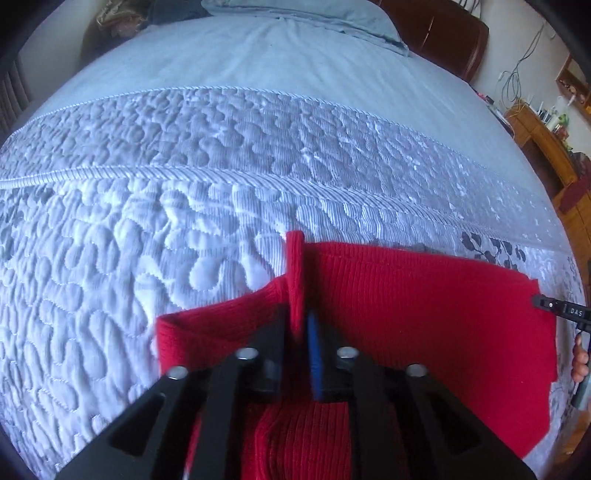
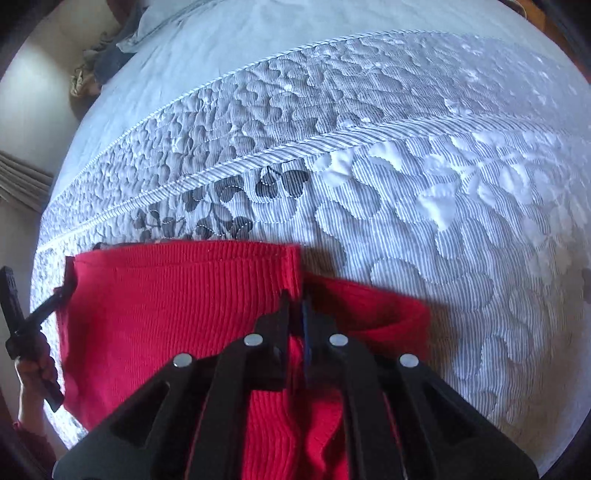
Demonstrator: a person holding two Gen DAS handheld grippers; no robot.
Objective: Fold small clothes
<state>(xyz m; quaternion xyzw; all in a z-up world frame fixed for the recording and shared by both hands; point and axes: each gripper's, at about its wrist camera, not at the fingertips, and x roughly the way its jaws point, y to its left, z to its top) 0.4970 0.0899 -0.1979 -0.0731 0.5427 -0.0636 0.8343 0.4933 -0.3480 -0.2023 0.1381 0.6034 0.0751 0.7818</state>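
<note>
Bed (image 1: 295, 66) fills pretty much both views, covered by a pale blue quilted bedspread (image 1: 110, 229) with a corded seam running across it, plus a pillow (image 1: 314, 18) at the top of the left wrist frame and a wooden desk (image 1: 546, 147) at the right edge.

On the quilt, in the lower half of both frames, sits a red ribbed knit garment (image 1: 424, 314), mostly flat, with its top edge stretched between the two tools.

Left gripper (image 1: 301, 325) is clamped on one top corner of the knit, a little flap sticking up between the jaws. Right gripper (image 2: 295, 306) is pinching the opposite top corner the same way.

Looks to me like a fold in progress: both corners held, ready to carry over. Next move probably needs both grippers travelling together, level, so the edge lands square without bunching.
</note>
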